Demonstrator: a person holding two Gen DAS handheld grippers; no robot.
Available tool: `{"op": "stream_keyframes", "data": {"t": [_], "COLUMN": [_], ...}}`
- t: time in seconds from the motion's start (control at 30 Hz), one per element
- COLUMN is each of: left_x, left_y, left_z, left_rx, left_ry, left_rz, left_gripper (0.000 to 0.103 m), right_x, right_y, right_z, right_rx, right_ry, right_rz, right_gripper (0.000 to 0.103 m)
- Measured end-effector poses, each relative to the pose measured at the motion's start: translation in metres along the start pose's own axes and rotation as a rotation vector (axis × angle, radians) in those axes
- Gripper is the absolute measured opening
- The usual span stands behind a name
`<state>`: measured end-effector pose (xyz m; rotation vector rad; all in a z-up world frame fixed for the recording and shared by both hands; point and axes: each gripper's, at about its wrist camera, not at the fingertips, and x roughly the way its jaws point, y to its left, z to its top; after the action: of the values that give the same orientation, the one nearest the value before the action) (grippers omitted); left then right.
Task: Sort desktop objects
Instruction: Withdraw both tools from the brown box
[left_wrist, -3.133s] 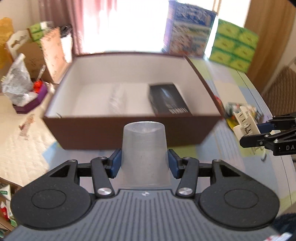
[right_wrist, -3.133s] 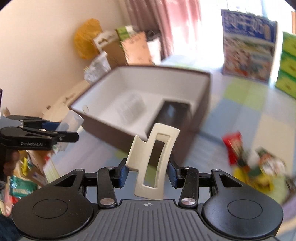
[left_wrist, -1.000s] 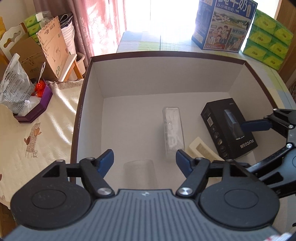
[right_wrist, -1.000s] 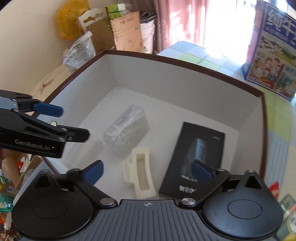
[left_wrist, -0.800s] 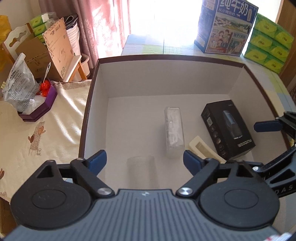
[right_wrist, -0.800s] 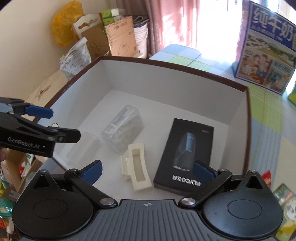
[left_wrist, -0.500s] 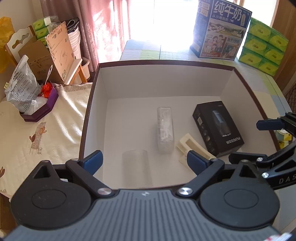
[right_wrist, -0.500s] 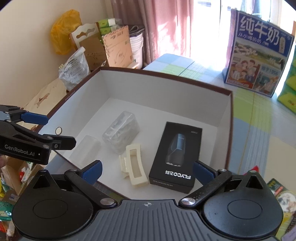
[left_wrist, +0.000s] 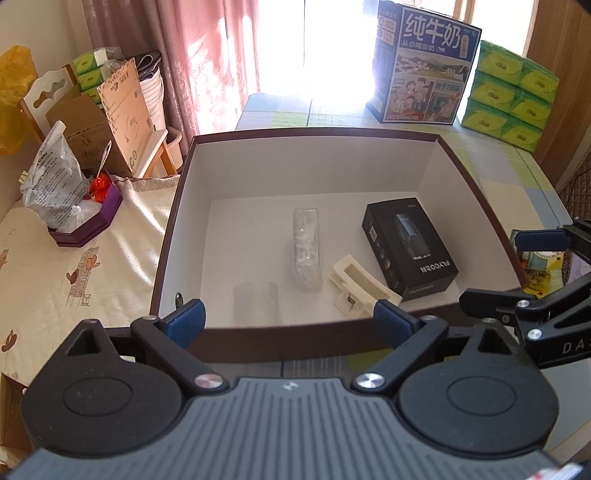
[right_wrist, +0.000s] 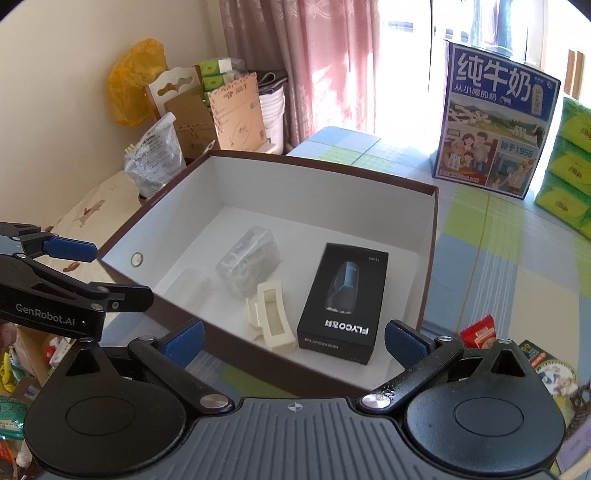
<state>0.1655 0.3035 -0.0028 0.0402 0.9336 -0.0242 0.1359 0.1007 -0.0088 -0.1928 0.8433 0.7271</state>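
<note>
- Brown cardboard box with white lining now holds four items: clear plastic cup lying near the front wall, transparent packet mid-floor, cream plastic hair claw to its right, black shaver carton far right
- Left gripper jaws wide apart, empty, above the near rim
- Right gripper likewise spread, holding nothing
- Left to sort: red snack packet and, apparently, printed packets on the checked tablecloth right of the box

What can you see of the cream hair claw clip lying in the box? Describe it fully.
The hair claw clip is cream plastic, a long rectangular frame with an open window and short teeth along one side. It lies flat on the white floor of the box, close beside the black carton and near the clear packet. No gripper touches it.
</note>
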Motion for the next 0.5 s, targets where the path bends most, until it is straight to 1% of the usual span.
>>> {"op": "stream_keyframes", "data": {"t": [0.5], "left_x": [-0.027], "left_y": [-0.029], "left_z": [-0.034], "left_rx": [-0.024], "left_ry": [0.01], "left_rz": [0.02], "left_gripper": [0.096], "right_x": [-0.035], "right_y": [-0.006], "right_z": [-0.032], "right_rx": [-0.013], "right_ry": [0.006], "right_rz": [0.042], "right_gripper": [0.101]}}
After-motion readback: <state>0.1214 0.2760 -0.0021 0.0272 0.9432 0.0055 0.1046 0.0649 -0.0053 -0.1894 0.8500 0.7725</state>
